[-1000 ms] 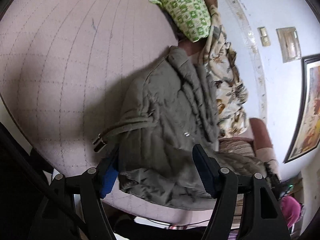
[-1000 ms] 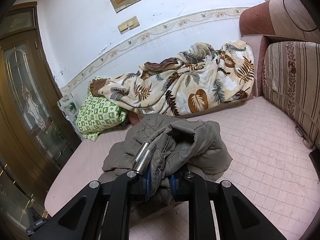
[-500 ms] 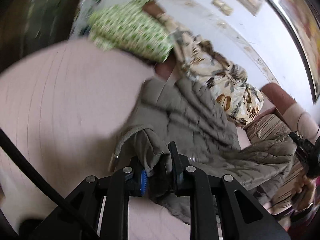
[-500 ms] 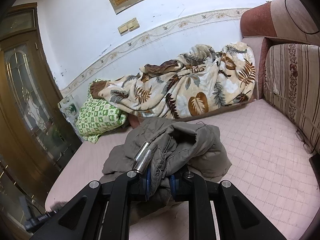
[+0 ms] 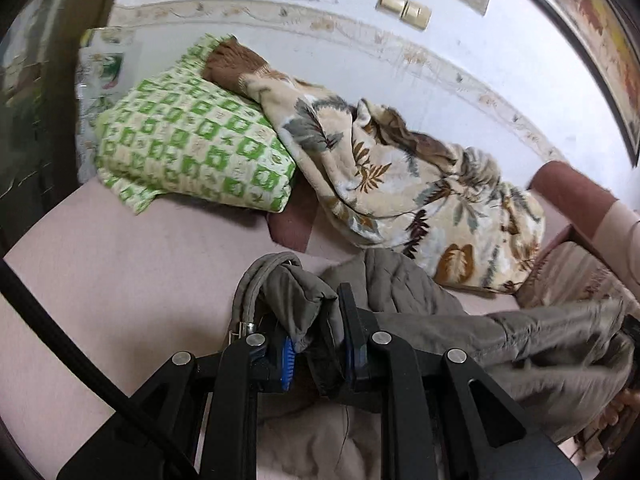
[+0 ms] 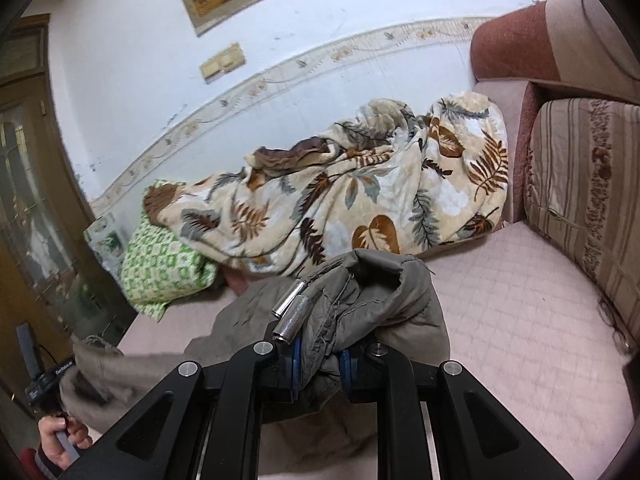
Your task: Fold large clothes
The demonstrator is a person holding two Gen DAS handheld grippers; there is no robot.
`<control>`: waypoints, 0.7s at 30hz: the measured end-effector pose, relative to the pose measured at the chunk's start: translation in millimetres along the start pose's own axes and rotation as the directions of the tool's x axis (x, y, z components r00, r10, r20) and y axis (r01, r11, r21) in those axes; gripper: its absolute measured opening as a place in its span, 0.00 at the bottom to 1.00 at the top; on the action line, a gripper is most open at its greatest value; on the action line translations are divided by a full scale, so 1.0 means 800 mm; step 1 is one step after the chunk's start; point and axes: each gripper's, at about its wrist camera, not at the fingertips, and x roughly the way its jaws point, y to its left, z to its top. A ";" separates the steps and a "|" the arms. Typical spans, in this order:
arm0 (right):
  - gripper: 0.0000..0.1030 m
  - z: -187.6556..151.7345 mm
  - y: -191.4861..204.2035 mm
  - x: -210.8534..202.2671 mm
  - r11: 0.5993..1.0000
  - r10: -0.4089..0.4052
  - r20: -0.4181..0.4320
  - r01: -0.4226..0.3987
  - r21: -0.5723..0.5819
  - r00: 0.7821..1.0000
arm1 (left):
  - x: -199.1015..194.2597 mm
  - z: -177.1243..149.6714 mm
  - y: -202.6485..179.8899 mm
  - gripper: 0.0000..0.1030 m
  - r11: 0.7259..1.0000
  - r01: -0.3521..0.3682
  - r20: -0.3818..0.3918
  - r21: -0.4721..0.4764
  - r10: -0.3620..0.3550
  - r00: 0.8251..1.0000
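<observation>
Quilted grey jacket [image 5: 420, 312] now hangs stretched between both grippers over the pink bed [image 6: 520, 300]. A second ago the left gripper [image 5: 316, 344] was wide open; it's since clamped a fold, and the right gripper [image 6: 320, 356] stays pinched on its bunch, so it looks ready for spreading flat.

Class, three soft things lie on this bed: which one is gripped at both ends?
The grey jacket: each gripper's fingers pinch its fabric. The leaf blanket and green pillow lie untouched by the wall.
</observation>
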 end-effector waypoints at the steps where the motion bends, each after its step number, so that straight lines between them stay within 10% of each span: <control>1: 0.15 0.006 -0.003 0.016 1.000 -0.003 -0.005 0.003 0.006 1.000 | 0.030 0.010 -0.002 0.18 1.000 -0.011 -0.019 0.001 0.011 1.000; 11: 0.16 0.022 -0.052 0.238 0.988 -0.101 -0.146 0.117 0.102 0.984 | 0.225 0.015 0.018 0.24 0.988 -0.150 -0.203 -0.033 0.141 0.969; 16: 0.27 -0.013 -0.106 0.309 0.965 -0.071 -0.252 0.130 0.227 0.965 | 0.245 0.018 0.053 0.31 0.985 -0.061 -0.246 -0.162 0.019 0.969; 21: 0.44 -0.004 -0.144 0.273 0.917 0.050 -0.157 0.017 0.399 0.986 | 0.222 0.034 0.073 0.40 0.970 -0.007 -0.222 -0.242 -0.048 0.974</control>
